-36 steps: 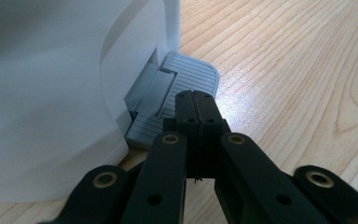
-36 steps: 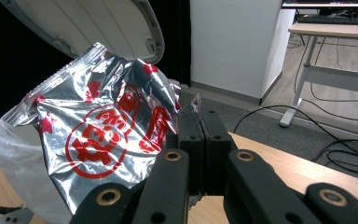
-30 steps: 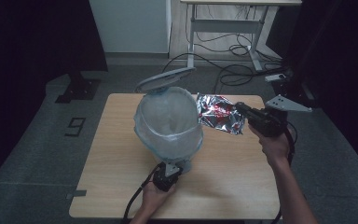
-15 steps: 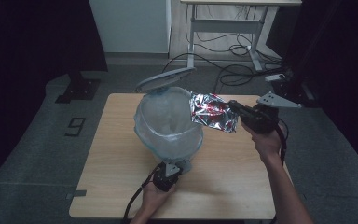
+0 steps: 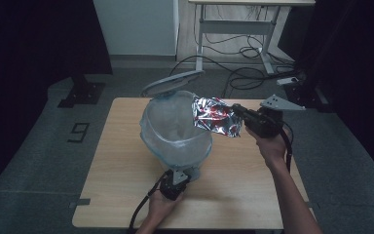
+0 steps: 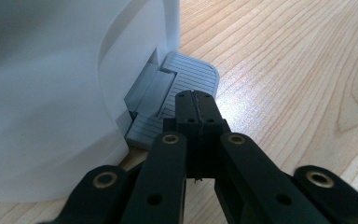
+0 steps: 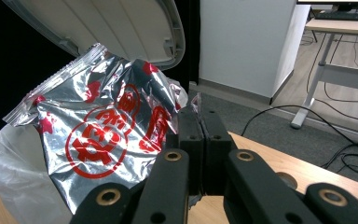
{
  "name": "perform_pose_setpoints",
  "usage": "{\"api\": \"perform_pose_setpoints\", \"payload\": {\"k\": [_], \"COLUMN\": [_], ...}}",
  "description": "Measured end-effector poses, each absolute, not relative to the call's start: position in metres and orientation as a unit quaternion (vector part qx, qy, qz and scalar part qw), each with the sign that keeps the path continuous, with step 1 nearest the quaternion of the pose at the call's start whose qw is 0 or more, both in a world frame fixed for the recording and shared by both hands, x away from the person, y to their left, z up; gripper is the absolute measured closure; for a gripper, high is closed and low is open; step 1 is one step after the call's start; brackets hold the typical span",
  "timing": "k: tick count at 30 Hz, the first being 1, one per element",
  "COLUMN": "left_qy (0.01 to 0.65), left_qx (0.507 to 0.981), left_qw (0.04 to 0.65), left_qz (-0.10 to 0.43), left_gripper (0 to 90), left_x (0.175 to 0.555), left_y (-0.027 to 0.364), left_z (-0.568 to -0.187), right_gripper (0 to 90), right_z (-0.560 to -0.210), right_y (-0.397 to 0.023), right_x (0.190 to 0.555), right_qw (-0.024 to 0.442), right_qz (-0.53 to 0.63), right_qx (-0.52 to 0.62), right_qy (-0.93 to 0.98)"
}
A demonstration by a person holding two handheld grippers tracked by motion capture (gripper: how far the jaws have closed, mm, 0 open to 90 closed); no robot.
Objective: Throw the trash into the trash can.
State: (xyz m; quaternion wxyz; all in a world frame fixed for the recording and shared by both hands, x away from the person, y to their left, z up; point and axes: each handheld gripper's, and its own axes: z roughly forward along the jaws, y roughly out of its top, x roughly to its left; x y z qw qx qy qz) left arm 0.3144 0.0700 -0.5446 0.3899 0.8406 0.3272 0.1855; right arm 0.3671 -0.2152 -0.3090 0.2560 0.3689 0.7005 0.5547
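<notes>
Since the earlier high-view frames, right gripper (image 5: 241,115) has carried the foil bag (image 5: 215,116) left from the table's right side up to the bin rim; the bag now hangs half over the opening, mid-frame. Left gripper (image 5: 176,176) hasn't shifted.

Right jaws are pressed together, pinching the bag's edge (image 7: 196,108). Left jaws are pressed together, empty, tips bearing down on the grey pedal (image 6: 182,93) at the bin's (image 5: 175,129) base, lower centre of the high view.

Risks:
- Tips sit near the pedal's edge; if they slide off, the lid (image 5: 171,83) drops on the bag.
- In the right gripper view the bag's top corner is right under the lid (image 7: 116,28); could snag there.
- The grip is only on a thin edge; the bag may twist or drop outside onto the table (image 5: 121,185).
- Loose liner (image 7: 14,182) could fold over the opening.

Hard to see: bin interior is hazy behind the liner, contents unclear. Bag print is crumpled, unreadable. Lid–bag contact can't be confirmed.
</notes>
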Motion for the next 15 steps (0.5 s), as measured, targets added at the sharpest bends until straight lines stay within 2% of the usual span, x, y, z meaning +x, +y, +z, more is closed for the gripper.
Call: {"api": "perform_pose_setpoints", "payload": {"k": [15], "left_qy": [0.327], "left_qx": [0.841], "left_qw": [0.390], "left_qz": [0.186], "left_gripper": [90.0], "left_x": [0.314], "left_y": [0.070], "left_z": [-0.545], "right_gripper": [88.4], "right_z": [-0.302], "right_y": [-0.195], "right_x": [0.374], "right_qw": [0.252], "right_qz": [0.554], "right_qx": [0.358], "right_qy": [0.708]}}
